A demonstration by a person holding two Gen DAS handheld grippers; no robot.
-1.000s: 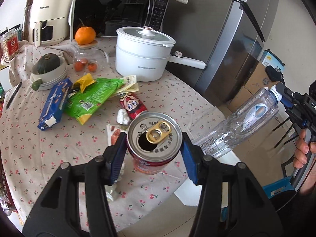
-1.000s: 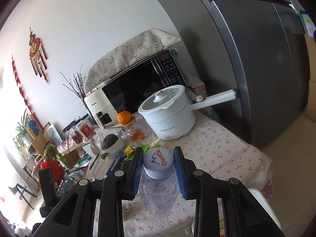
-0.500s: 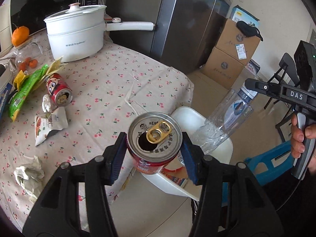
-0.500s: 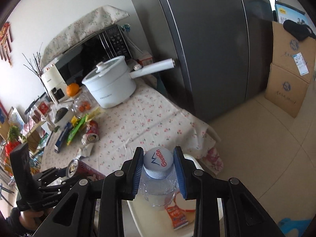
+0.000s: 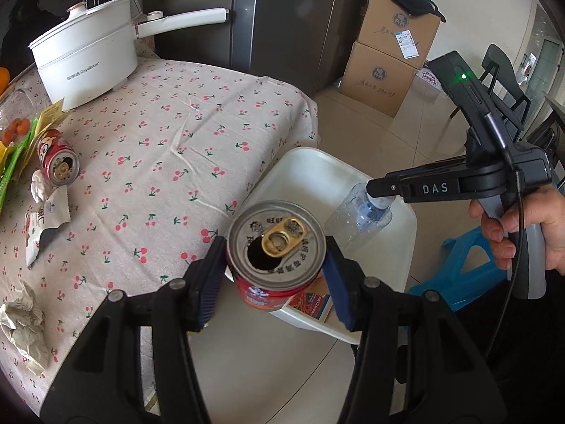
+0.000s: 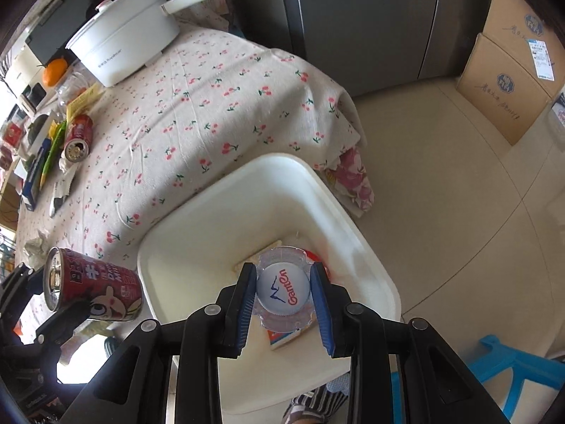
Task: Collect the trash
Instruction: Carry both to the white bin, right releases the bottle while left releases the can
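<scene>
left gripper [image 5: 275, 272]: clamped on red can [image 5: 273, 258], held over near rim of white bin [image 5: 310, 162], not dropped yet
right gripper [image 6: 284, 291]: pinching plastic bottle [image 6: 284, 291] by the cap, bottle hanging neck-up inside the bin, not let go
bin contents: an orange/white packet [image 6: 284, 339] at the bottom, so some trash already in
table [image 5: 197, 106]: lots left, i.e. crumpled paper [image 5: 21, 321], white snack wrapper [image 5: 44, 219], 2nd red can [image 5: 56, 157] on its side, green & yellow wrappers further back
progress: prob under halfway, 2 items abt to go in

Cherry-print table [image 5: 197, 134], littered wrappers [image 5: 42, 219]
</scene>
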